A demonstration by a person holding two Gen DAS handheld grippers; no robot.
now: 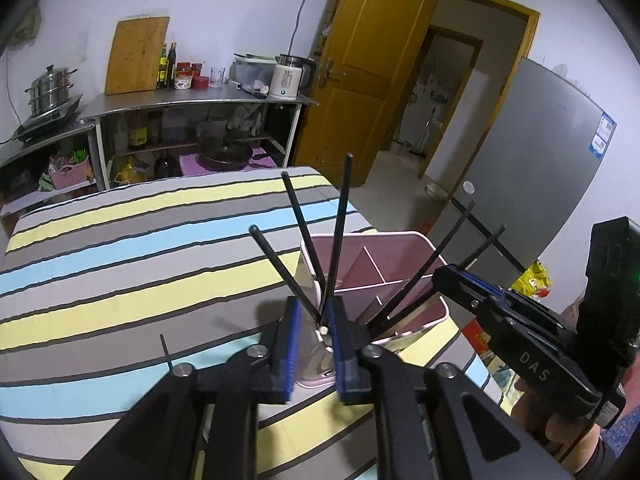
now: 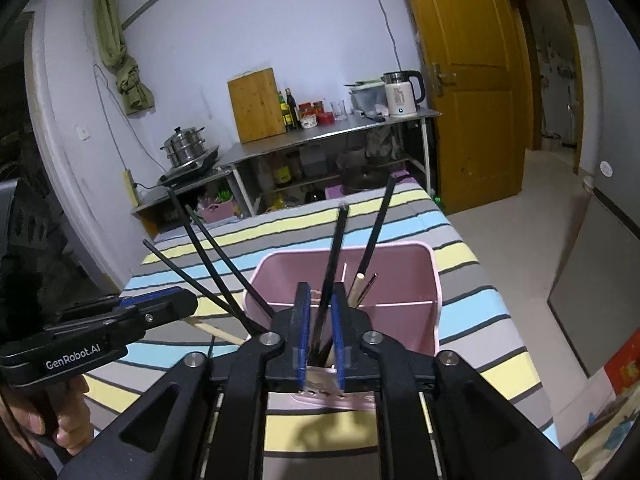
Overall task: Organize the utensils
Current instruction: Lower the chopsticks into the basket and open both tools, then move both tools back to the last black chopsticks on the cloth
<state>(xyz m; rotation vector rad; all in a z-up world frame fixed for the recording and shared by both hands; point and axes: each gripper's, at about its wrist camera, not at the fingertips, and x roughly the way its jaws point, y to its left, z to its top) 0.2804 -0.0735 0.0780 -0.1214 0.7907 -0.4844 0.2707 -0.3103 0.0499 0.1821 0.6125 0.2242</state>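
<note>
A pink divided utensil holder [image 1: 400, 236] [image 2: 344, 246] stands on the striped tablecloth [image 1: 120, 264] near the table's right edge. Three black chopsticks [image 1: 298, 240] fan upward out of its near compartment. They rise between the blue pads of my left gripper [image 1: 315, 344], which stand slightly apart without pressing on them. In the right wrist view my right gripper [image 2: 321, 332] is over the holder, its pads close on a black chopstick [image 2: 334, 264]. Beside it another black chopstick [image 2: 378, 224] leans free. The left gripper [image 2: 188, 304] shows side-on at the left.
A pale wooden stick [image 2: 216, 330] lies by the holder. Behind the table are a steel counter [image 1: 192, 98] with a kettle [image 1: 286, 76] and cutting board [image 1: 136, 56], and a wooden door [image 1: 368, 60]. A grey fridge [image 1: 540, 152] stands right. Hands grip both handles.
</note>
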